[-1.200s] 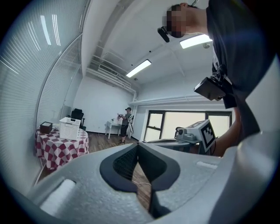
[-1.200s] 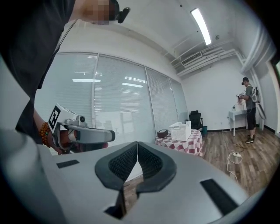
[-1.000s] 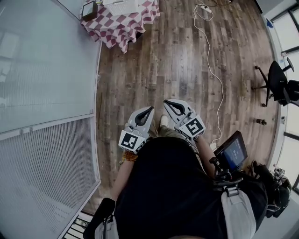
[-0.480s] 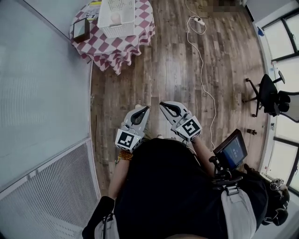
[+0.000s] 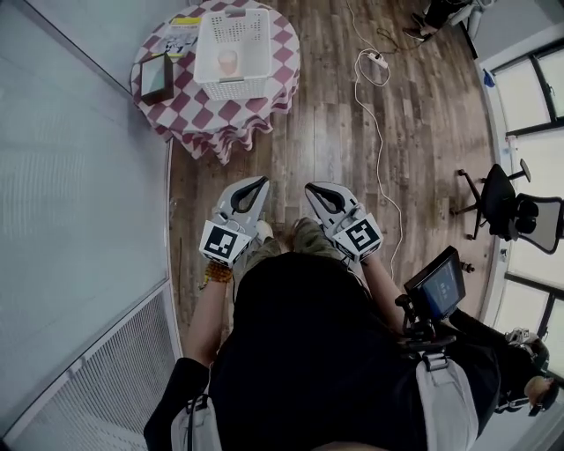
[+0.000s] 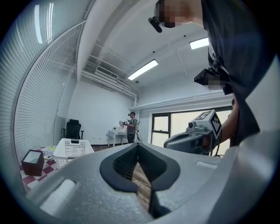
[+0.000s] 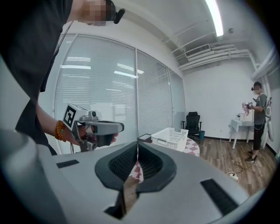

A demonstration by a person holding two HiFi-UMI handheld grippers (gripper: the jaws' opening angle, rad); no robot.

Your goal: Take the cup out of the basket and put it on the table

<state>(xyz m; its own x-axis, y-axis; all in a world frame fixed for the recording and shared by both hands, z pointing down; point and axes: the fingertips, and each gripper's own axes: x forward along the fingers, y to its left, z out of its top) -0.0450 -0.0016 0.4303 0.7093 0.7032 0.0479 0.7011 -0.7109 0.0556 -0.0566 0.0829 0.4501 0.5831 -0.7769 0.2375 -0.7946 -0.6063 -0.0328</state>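
A pale cup (image 5: 227,60) stands inside the white slotted basket (image 5: 256,26) on a round table with a red-and-white checked cloth (image 5: 264,101), well ahead of me. Both grippers are held in front of my body over the wooden floor, far short of the table. My left gripper (image 5: 258,181) is shut and empty; its own view shows its closed tips (image 6: 138,145) and the basket (image 6: 73,148) in the distance. My right gripper (image 5: 310,188) is shut and empty too (image 7: 138,142), with the basket (image 7: 169,136) beyond it. Neither gripper view shows the cup.
A small dark box (image 5: 157,77) sits on the table left of the basket. A white cable with a power strip (image 5: 377,60) runs across the floor at the right. A glass wall with blinds (image 5: 79,220) lines the left. An office chair (image 5: 502,189) stands far right; another person (image 7: 257,118) is across the room.
The table and basket have come further into the head view and nearer, with the cup now showing in the basket. Both grippers stay shut in front of my body.
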